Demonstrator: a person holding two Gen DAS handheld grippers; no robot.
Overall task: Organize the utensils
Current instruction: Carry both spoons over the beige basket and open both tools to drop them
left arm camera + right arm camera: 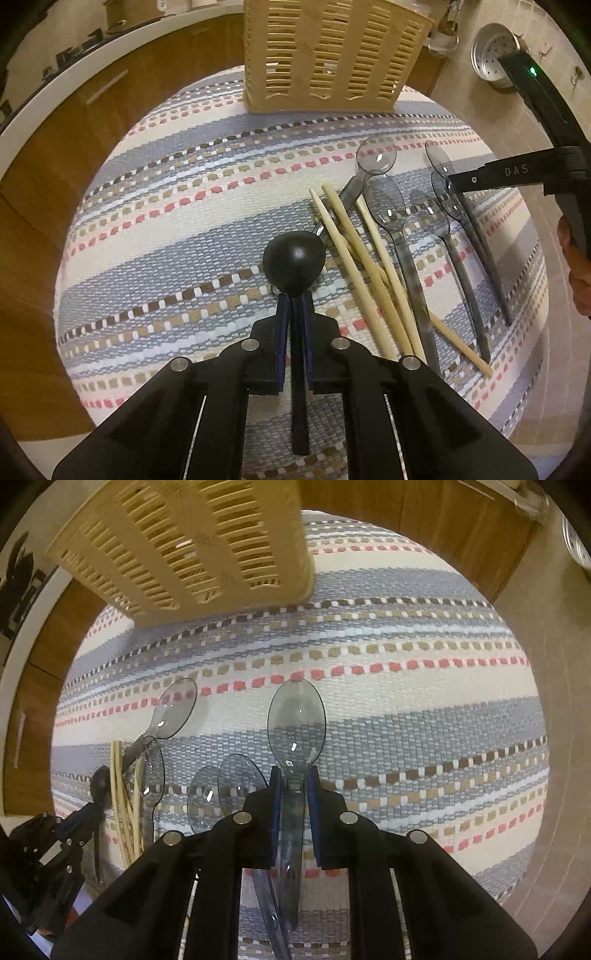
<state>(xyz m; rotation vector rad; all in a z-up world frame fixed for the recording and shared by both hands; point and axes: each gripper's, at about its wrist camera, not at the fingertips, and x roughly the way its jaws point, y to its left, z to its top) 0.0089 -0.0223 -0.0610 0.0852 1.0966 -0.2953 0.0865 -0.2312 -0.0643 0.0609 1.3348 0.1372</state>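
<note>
**Both grippers clamped on spoons**

A black spoon (294, 263) is held by the left gripper (294, 306); the blue pads (281, 332) are closed on its handle, and the bowl stands out just ahead of the fingertips, above the striped mat (166, 229). Just to the right of this gripper a bundle of chopsticks (365, 273) is seen lying crossed on the mat, with clear spoons (388, 206) beside and partly over them. Straight ahead, at the mat's far edge, a slatted basket (332, 55) is stood.

A clear spoon (296, 720) is clamped at its neck by the right gripper (295, 786), the bowl pointing forward and the handle running back between the fingers. Whether it is lifted clear of the mat cannot be told from this view. Further clear spoons (236, 786) are seen low to the left of this gripper, and the basket is ahead and to its left. In the left view the right gripper is seen over the spoons at the far right.
</note>
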